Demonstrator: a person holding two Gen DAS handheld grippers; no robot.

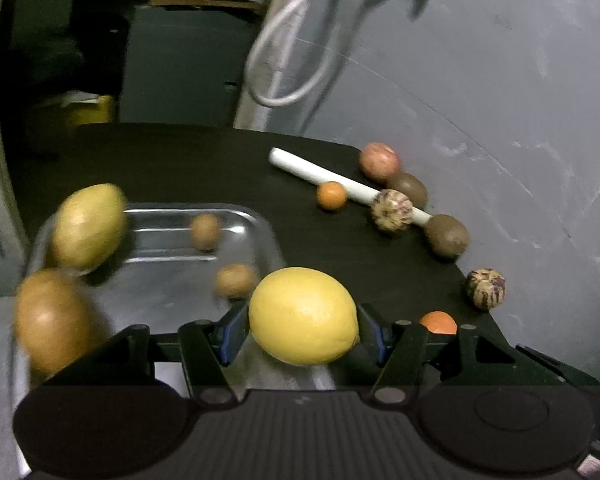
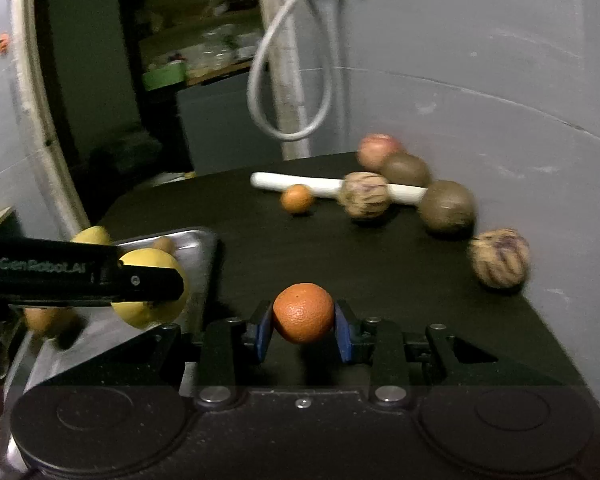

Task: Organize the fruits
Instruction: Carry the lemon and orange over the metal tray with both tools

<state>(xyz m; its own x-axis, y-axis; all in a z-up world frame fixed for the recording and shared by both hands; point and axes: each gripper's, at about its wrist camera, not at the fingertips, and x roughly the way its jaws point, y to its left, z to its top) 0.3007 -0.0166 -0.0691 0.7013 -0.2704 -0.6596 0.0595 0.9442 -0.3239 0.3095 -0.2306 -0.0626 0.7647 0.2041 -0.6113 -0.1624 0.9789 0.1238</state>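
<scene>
My left gripper (image 1: 303, 326) is shut on a yellow lemon (image 1: 303, 316), held above the near right corner of a shiny metal tray (image 1: 256, 220). In the tray lie a second lemon (image 1: 89, 227), a brown-yellow fruit (image 1: 50, 320) and two small brown fruits (image 1: 206, 231). My right gripper (image 2: 303, 326) is shut on a small orange (image 2: 303, 313) above the dark table (image 2: 340, 248). In the right wrist view the left gripper's black finger (image 2: 148, 280) crosses the lemon (image 2: 156, 304) beside the tray (image 2: 204, 248).
At the table's far right lie a white rod (image 1: 320, 174), another small orange (image 1: 331, 195), a pinkish fruit (image 1: 379, 161), two brown kiwis (image 1: 447, 236), and two striped pale fruits (image 1: 391, 211). A grey wall (image 1: 500, 80) curves behind, with a looped white cable (image 1: 284, 60).
</scene>
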